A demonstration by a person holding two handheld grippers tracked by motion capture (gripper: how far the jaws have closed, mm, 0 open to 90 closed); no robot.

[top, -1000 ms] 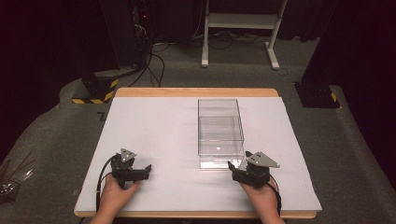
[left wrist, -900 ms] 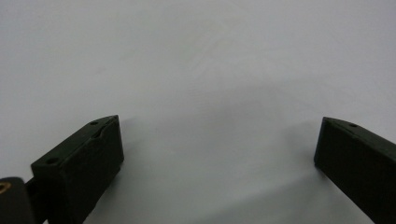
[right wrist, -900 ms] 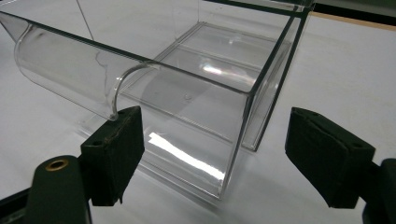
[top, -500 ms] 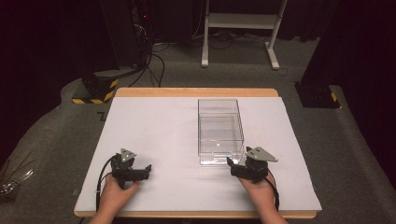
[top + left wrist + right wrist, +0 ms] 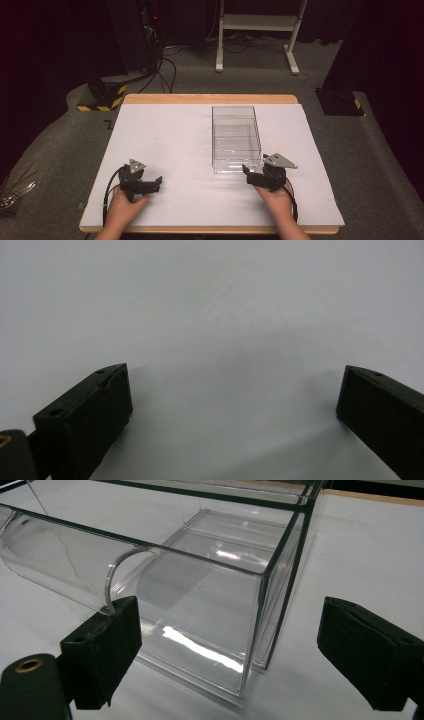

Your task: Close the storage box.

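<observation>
Jaws of the right gripper [image 5: 248,174] have just been opening at the clear box's [image 5: 235,137] near corner, nothing between them; left gripper [image 5: 157,183] wide, idle. Retreat should clear the handle.

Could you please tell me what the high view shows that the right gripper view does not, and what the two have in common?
High view alone: the whole white table top, both hands with the left gripper and right gripper, and the dark floor with cables beyond. Right gripper view alone: a close look at the clear box's curved handle at the near end, with that gripper's fingers spread wide, the corner of the box between them without being pinched. Shared: the clear box and the white surface under it.
</observation>
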